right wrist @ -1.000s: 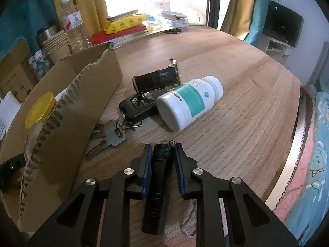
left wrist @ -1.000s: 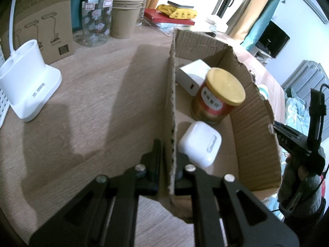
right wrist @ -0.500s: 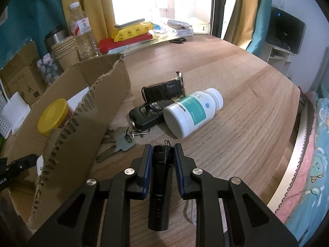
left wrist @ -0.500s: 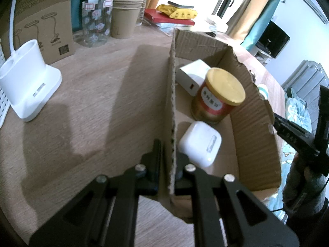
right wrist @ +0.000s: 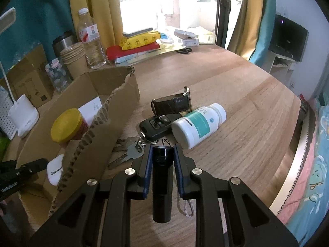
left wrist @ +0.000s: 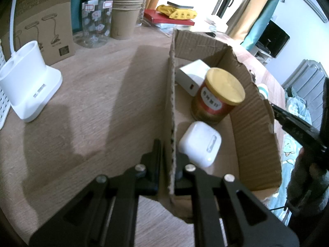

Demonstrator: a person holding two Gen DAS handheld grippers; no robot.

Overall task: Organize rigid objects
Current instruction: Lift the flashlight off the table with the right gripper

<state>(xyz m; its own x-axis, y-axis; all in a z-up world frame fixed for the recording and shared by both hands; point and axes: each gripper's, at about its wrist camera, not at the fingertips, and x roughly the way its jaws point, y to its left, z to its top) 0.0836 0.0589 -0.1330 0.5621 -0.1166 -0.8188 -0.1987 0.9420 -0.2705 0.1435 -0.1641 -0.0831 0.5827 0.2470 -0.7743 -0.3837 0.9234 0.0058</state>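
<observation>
Flashlight (right wrist: 162,177) | stiff, smooth, may slip; your right gripper (right wrist: 163,154) clamps its barrel, lower centre | left gripper (left wrist: 167,154) pinches cardboard box (left wrist: 255,123) wall | hold mid-barrel.

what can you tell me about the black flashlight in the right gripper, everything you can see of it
The black flashlight is a slim, matte, metal-looking cylinder with a slightly wider head that points forward, away from the camera. A thin cord loops from its head, and a grey braided lanyard hangs beside its body. The right hand-held gripper is shut on it, its blue-padded fingers pressing both sides near the head. It is held above the wooden table, just short of the keys and white pill bottle, touching neither.
</observation>
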